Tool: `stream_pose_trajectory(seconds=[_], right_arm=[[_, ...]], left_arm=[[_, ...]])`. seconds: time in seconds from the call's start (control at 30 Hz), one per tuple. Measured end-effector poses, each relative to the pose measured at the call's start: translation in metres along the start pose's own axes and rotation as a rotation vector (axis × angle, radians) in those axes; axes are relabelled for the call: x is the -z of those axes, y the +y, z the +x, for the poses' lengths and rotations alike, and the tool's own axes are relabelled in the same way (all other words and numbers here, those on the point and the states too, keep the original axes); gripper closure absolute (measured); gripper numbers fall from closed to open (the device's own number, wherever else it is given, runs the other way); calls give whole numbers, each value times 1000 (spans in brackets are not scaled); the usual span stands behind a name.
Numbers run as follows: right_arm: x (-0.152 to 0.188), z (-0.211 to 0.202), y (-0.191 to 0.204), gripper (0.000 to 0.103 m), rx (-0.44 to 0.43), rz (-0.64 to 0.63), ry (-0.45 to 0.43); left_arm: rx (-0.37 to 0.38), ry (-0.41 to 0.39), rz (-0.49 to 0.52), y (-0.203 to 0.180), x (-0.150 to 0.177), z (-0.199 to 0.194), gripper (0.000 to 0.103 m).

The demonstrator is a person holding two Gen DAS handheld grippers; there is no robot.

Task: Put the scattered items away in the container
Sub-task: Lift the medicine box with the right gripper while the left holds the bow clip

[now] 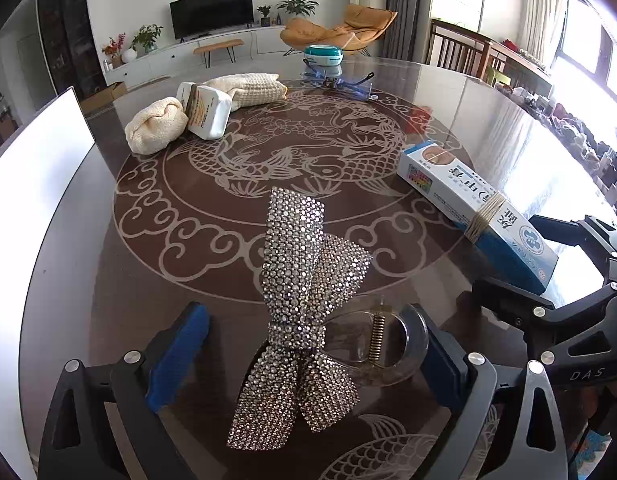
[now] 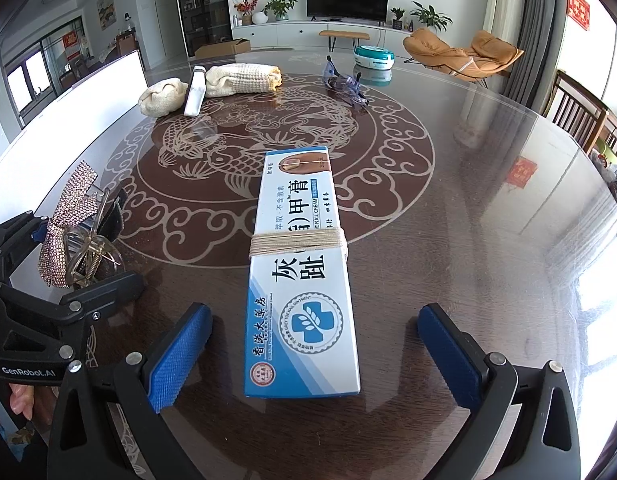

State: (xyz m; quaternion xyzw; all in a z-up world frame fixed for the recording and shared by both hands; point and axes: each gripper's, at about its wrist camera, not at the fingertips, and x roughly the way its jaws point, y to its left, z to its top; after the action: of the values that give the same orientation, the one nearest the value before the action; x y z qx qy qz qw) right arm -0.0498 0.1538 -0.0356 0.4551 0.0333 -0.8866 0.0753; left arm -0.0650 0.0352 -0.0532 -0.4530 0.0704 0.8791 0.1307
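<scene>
A rhinestone bow hair clip [image 1: 296, 304] with a clear claw and a spring lies on the dark round table, between the wide-apart blue pads of my left gripper [image 1: 308, 316]. The left pad [image 1: 180, 356] stands clear of the bow; the clear claw sits close against the right pad. A blue-and-white ointment box [image 2: 304, 280] wrapped with twine lies lengthwise between the fingers of my open right gripper [image 2: 316, 312], touching neither pad. The white container [image 1: 36, 200] stands at the table's left edge. In the right wrist view the bow clip [image 2: 68, 224] shows at far left.
At the far side lie two cream cloths [image 1: 156, 124], a white bottle [image 1: 208, 116], blue glasses [image 1: 340, 82] and a teal-and-white round tin [image 1: 322, 55]. The glass-topped table [image 2: 468, 200] carries a fish pattern. Wooden chairs stand at the right.
</scene>
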Motion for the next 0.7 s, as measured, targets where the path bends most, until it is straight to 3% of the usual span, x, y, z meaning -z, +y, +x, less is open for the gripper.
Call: stream_pose_trajectory(seconds=[0.7], right_arm=[[-1, 0, 1, 0, 0, 0, 0]], left_arm=[[-10, 6, -11, 6, 0, 2, 0]])
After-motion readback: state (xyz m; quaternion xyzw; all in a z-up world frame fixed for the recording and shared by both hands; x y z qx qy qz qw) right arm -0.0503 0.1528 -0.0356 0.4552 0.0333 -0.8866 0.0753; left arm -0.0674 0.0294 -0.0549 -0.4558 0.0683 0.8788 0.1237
